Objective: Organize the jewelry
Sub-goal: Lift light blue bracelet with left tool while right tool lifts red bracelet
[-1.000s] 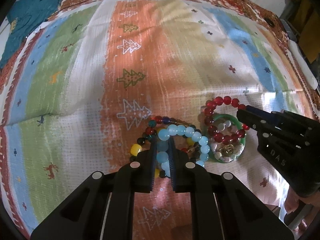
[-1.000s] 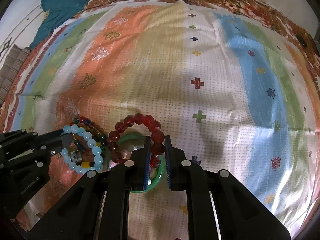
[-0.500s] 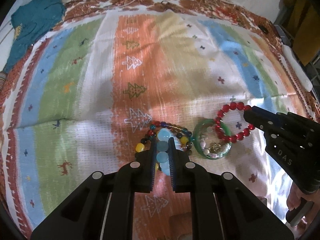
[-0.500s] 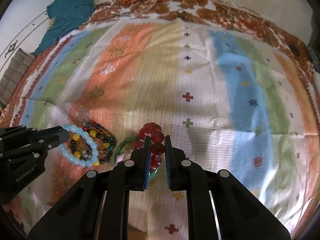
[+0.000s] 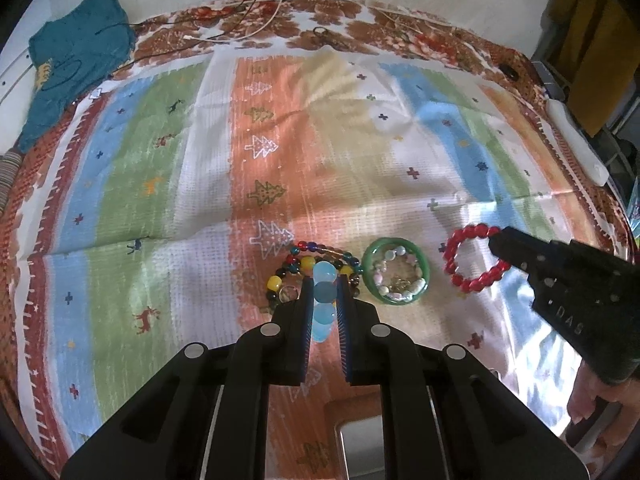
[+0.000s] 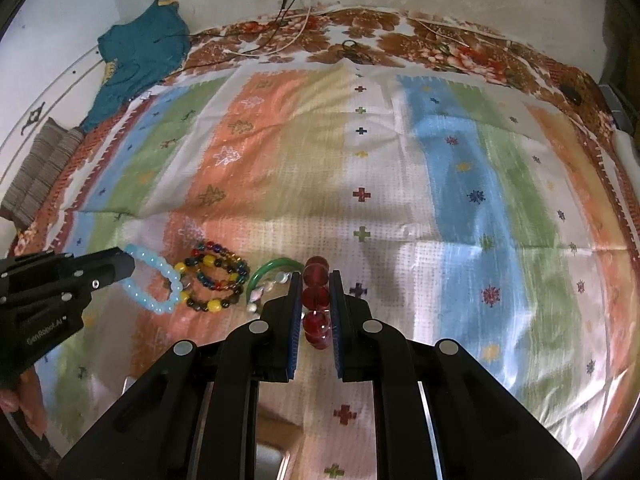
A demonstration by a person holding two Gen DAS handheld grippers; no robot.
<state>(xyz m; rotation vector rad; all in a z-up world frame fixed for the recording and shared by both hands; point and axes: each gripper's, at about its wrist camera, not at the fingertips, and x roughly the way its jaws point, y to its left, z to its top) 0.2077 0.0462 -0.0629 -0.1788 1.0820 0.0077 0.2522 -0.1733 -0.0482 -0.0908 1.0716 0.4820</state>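
Observation:
My left gripper is shut on a pale blue bead bracelet, lifted off the striped blanket; the right wrist view shows that bracelet hanging as a loop from the left gripper. My right gripper is shut on a red bead bracelet, which the left wrist view shows as a ring held at the right gripper's tip. On the blanket below lie a multicoloured bead bracelet and a green bangle with a small pastel bracelet inside it.
The striped blanket covers a bed with a brown floral border. A teal garment lies at the far left corner, with thin cables near the far edge. A metal object shows under my left gripper. A hand grips the right tool.
Both grippers have risen from the blanket, each carrying its bracelet. The red bracelet has come off the green bangle and moved right; the blue one has lifted off the multicoloured bracelet.

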